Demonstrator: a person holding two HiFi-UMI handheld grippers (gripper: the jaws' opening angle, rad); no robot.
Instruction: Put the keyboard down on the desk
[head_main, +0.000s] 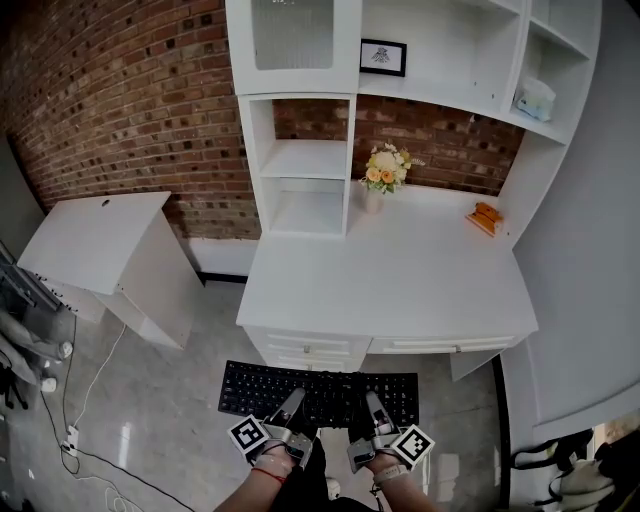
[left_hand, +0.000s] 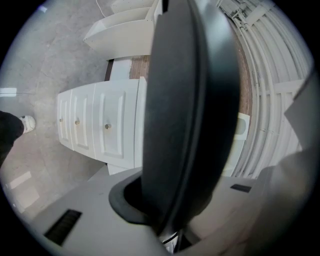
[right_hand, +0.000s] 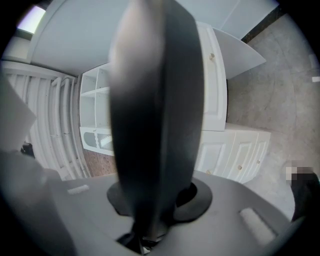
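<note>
The black keyboard (head_main: 330, 388) is held by both tools along its near long edge, in front of the white worktop (head_main: 400, 285) and not yet on it. The left tool (head_main: 296, 399) is clamped on the keyboard left of centre, and the right tool (head_main: 370, 399) is clamped on it right of centre; in each gripper view the dark keyboard body fills the gap between the jaws. The keyboard is carried flat, with its long side parallel to the worktop's front edge, over the grey floor (head_main: 170, 400) and just before the drawers (head_main: 310, 349). On the worktop, a vase of flowers (head_main: 384, 172) is set at the back and an orange object (head_main: 485, 217) at the right.
</note>
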